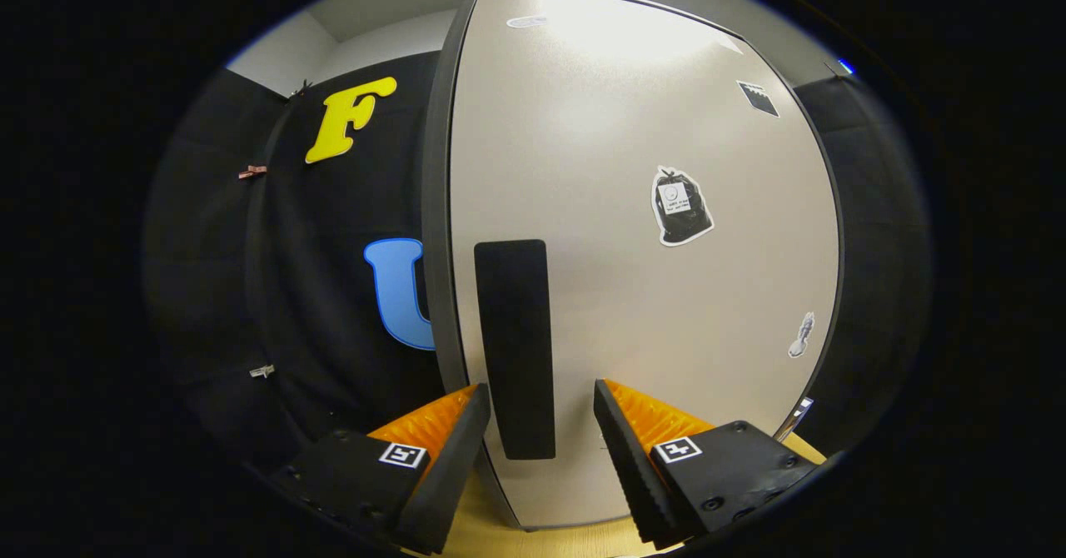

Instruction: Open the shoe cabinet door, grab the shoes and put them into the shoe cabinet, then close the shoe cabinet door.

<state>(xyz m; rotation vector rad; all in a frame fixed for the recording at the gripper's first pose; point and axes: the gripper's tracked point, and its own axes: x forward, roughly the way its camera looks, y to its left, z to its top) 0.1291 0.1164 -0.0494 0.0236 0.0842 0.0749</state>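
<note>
The shoe cabinet door (pixel 633 233) is a pale grey panel with a dark frame, standing close in front of me. A tall black handle strip (pixel 516 350) runs down it near its left edge. My gripper (pixel 537 408) is open, its fingers (pixel 454 450) set on either side of the lower part of the handle without pressing on it. The left finger sits at the door's left edge. The door looks closed or nearly so; its inside is hidden.
Stickers dot the door: a dark bag-shaped one (pixel 681 206) to the right of the handle and a small pale one (pixel 801 335) lower right. Black cloth wall (pixel 333 291) lies left of the cabinet. A light wooden surface (pixel 500 533) shows under the fingers.
</note>
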